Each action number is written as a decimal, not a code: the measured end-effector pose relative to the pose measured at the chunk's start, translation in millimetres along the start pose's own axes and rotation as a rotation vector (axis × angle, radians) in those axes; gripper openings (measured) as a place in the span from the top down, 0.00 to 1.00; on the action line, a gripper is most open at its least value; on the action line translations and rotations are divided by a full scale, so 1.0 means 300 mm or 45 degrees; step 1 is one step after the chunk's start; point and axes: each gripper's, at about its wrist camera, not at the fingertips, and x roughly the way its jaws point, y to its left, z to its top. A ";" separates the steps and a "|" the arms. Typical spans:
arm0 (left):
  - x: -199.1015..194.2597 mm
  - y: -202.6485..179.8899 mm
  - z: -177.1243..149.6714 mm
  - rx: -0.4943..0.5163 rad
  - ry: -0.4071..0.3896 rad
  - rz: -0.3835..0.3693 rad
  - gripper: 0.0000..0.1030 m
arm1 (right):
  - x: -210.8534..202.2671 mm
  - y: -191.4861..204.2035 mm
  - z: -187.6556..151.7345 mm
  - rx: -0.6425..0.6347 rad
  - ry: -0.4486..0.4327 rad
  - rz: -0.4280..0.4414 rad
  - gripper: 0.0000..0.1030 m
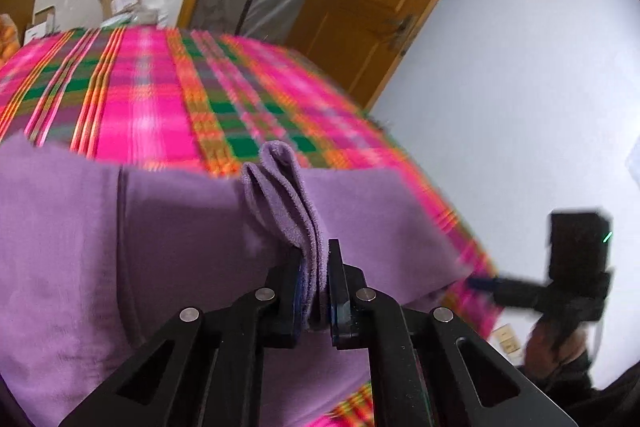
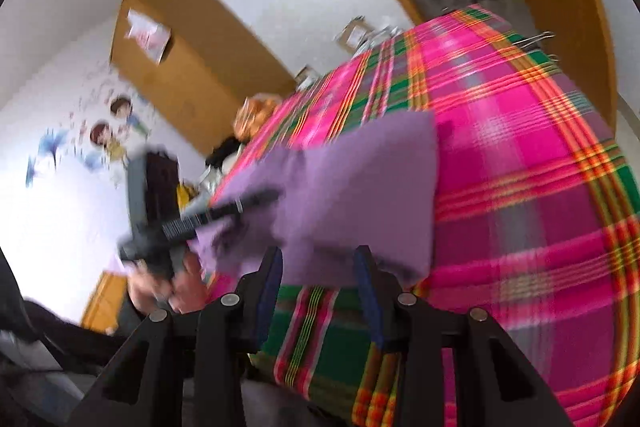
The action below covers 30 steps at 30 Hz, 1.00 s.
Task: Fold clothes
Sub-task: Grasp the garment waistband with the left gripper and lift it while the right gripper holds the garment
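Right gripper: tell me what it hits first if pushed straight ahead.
Probably the near edge of the purple cloth: the right gripper is open with that edge just beyond its fingertips, over the plaid cover. Blur makes depth uncertain.

Bright daylight, heavy motion blur esp. right view, fisheye warp

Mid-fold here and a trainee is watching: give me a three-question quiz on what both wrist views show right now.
1. True or false: the left gripper is shut on the purple cloth.
2. What does the right gripper hold? A) the purple cloth B) nothing C) a cardboard box
3. What pattern does the bedspread under the cloth have?

Key:
1. True; a bunched fold sits between its fingers.
2. B; its fingers stand apart with nothing between them.
3. Plaid, mostly pink with green and orange stripes.
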 end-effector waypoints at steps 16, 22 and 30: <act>-0.122 -0.219 0.159 0.138 -0.151 -0.237 0.91 | 0.201 0.116 0.004 -0.121 -0.040 -0.207 0.64; -0.126 -0.212 0.167 0.123 -0.166 -0.241 0.91 | 0.125 0.076 -0.016 0.031 -0.146 -0.363 0.64; -0.157 -0.171 0.145 0.082 -0.179 -0.233 0.91 | 0.031 0.019 -0.043 0.191 -0.196 -0.446 0.80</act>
